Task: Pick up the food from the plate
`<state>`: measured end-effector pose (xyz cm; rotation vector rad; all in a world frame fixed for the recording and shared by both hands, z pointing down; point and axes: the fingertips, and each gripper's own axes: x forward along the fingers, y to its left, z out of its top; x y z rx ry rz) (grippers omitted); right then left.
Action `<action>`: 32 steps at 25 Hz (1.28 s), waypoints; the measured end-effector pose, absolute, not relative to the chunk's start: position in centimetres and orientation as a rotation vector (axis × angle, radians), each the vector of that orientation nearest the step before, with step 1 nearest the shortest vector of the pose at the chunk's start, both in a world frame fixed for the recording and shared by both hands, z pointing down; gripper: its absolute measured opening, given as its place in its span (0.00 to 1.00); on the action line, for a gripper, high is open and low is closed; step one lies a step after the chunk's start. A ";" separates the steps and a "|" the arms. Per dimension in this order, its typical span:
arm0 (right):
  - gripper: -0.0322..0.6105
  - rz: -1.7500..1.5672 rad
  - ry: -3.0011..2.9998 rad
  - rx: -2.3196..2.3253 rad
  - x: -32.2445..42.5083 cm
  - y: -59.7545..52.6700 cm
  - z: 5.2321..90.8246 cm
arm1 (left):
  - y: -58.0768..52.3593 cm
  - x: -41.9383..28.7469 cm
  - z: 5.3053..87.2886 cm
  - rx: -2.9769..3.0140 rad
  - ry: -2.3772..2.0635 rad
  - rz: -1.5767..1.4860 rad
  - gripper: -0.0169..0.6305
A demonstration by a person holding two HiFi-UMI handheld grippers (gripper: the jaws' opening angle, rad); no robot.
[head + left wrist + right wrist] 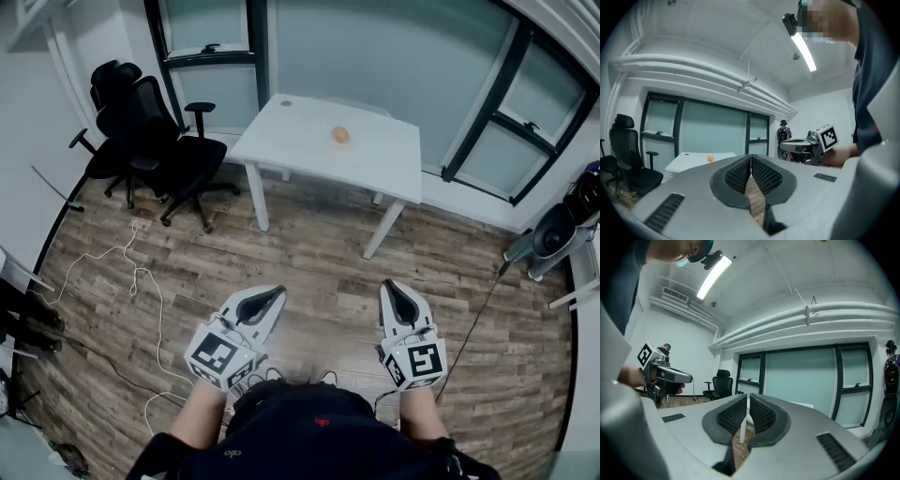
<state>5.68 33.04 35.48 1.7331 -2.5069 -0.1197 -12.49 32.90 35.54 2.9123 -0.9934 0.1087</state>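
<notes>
A: Progress?
B: Nothing done yet, by my reading; approach and pick both remain. The food (340, 135), small and orange, sits near the middle of the bench (286, 131). No plate discernible. Left hand-held gripper (275, 293) and right hand-held gripper (390, 286) are both pinched together, empty, well short of the bench.
A: Orientation?
B: Roundish; too small to tell a long axis.

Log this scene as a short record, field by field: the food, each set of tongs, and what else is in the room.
food: small orange item on the white table, across the room from both tongs
plate: none made out from here
left tongs: shut, empty, held low by the person's body
right tongs: shut, empty, held low alongside
seating: black office chairs left of the table
floor: wood floor with a loose white cable
</notes>
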 end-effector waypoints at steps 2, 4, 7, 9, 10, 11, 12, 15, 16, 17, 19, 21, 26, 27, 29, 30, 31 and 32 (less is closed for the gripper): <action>0.11 -0.119 -2.507 1.730 5.6 32.9 35.4 | 32.8 -12.6 35.4 2.914 -0.997 0.114 0.06; 0.11 -0.117 -2.508 1.726 5.4 32.8 35.4 | 32.8 -12.7 35.3 2.913 -0.999 0.118 0.06; 0.11 -0.117 -2.512 1.720 5.1 32.8 35.4 | 32.9 -12.9 35.3 2.910 -1.002 0.123 0.06; 0.11 -0.119 -2.513 1.716 4.9 32.8 35.4 | 33.1 -12.9 35.5 2.911 -1.001 0.124 0.06; 0.11 -0.119 -2.515 1.715 4.9 32.9 35.5 | 33.2 -12.9 35.5 2.911 -1.001 0.124 0.06; 0.11 -0.118 -2.519 1.714 4.9 32.9 35.5 | 33.2 -12.9 35.5 2.910 -1.002 0.124 0.06; 0.11 -0.114 -2.526 1.714 4.8 32.9 35.5 | 33.2 -12.9 35.6 2.908 -1.004 0.124 0.06; 0.11 -0.105 -2.545 1.718 4.9 32.8 35.3 | 32.9 -12.8 35.6 2.903 -1.010 0.127 0.06; 0.11 -0.106 -2.547 1.719 5.1 32.8 35.3 | 32.8 -12.6 35.5 2.904 -1.009 0.128 0.06; 0.11 -0.108 -2.548 1.722 5.3 32.9 35.2 | 32.8 -12.4 35.4 2.906 -1.006 0.129 0.06; 0.11 -0.107 -2.548 1.730 6.0 33.0 35.2 | 33.0 -11.6 35.3 2.915 -0.995 0.136 0.06; 0.11 -0.100 -2.548 1.738 6.9 33.0 35.3 | 33.1 -10.6 35.2 2.925 -0.987 0.146 0.06; 0.11 -0.088 -2.567 1.744 9.6 33.1 35.6 | 33.4 -7.9 35.0 2.931 -0.989 0.170 0.06; 0.11 -0.082 -2.570 1.745 10.2 33.1 35.6 | 33.5 -7.2 35.0 2.929 -0.986 0.177 0.06; 0.11 -0.069 -2.574 1.741 11.4 33.2 35.9 | 33.7 -6.0 35.2 2.922 -0.981 0.190 0.06; 0.11 -0.063 -2.576 1.735 12.0 33.3 36.0 | 33.9 -5.4 35.4 2.916 -0.983 0.195 0.06; 0.11 -0.059 -2.581 1.727 12.4 33.5 36.3 | 34.0 -4.9 35.6 2.908 -0.986 0.197 0.06; 0.11 -0.057 -2.587 1.717 12.9 33.7 36.6 | 34.2 -4.4 35.8 2.902 -0.990 0.196 0.06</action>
